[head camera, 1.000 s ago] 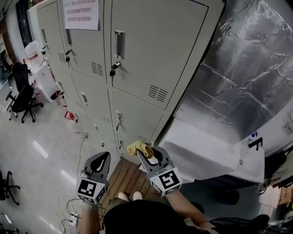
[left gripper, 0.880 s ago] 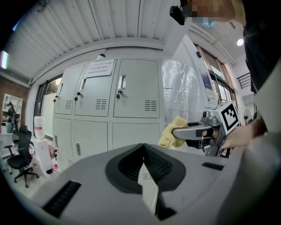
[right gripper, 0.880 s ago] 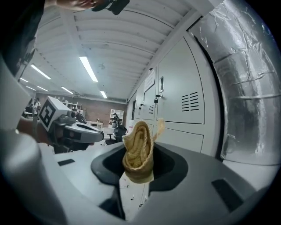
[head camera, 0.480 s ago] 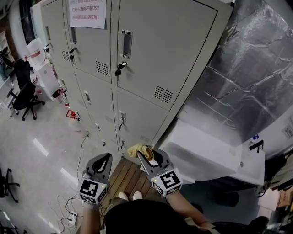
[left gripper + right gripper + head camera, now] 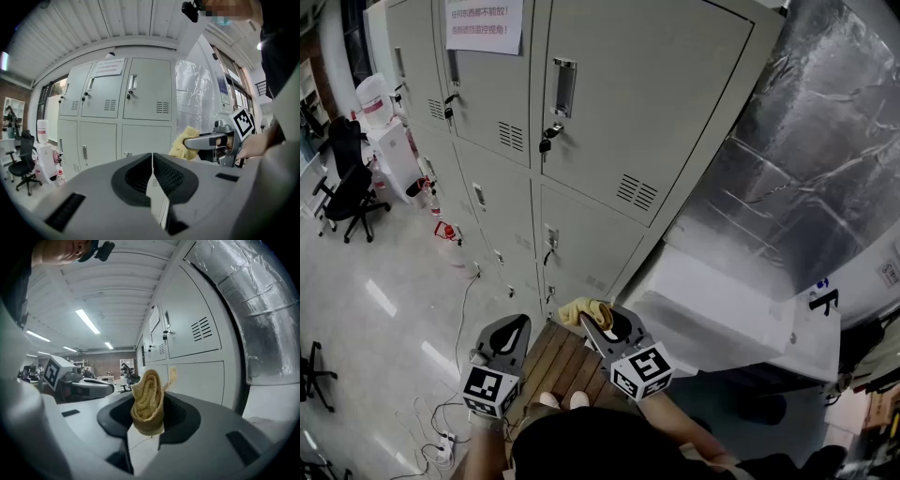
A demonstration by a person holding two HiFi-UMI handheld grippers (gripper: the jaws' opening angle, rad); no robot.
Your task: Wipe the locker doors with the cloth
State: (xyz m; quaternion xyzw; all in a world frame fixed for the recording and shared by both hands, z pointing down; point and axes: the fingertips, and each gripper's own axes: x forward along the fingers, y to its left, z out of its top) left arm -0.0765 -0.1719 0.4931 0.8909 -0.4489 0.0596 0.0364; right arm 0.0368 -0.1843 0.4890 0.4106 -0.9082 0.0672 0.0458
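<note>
Grey metal lockers [image 5: 609,112] with door handles and vents rise in front of me. My right gripper [image 5: 592,322] is shut on a bunched yellow cloth [image 5: 585,310], held low before the bottom locker door [image 5: 581,253] and apart from it. In the right gripper view the cloth [image 5: 148,401] stands rolled up between the jaws, with the lockers [image 5: 192,333] to the right. My left gripper [image 5: 508,335] hangs to the left, shut with nothing in it. The left gripper view shows its jaws closed, the lockers [image 5: 117,117] ahead and the cloth [image 5: 185,143] at right.
A silver foil-wrapped surface [image 5: 806,169] and a white box [image 5: 722,309] stand right of the lockers. A wooden pallet [image 5: 562,361] lies under my feet. Office chairs [image 5: 342,192], a water dispenser [image 5: 380,131] and floor cables [image 5: 441,431] are at the left.
The head view has shifted a little, so the lockers sit slightly lower and closer. Both grippers hold nearly the same places, the cloth still in the right one.
</note>
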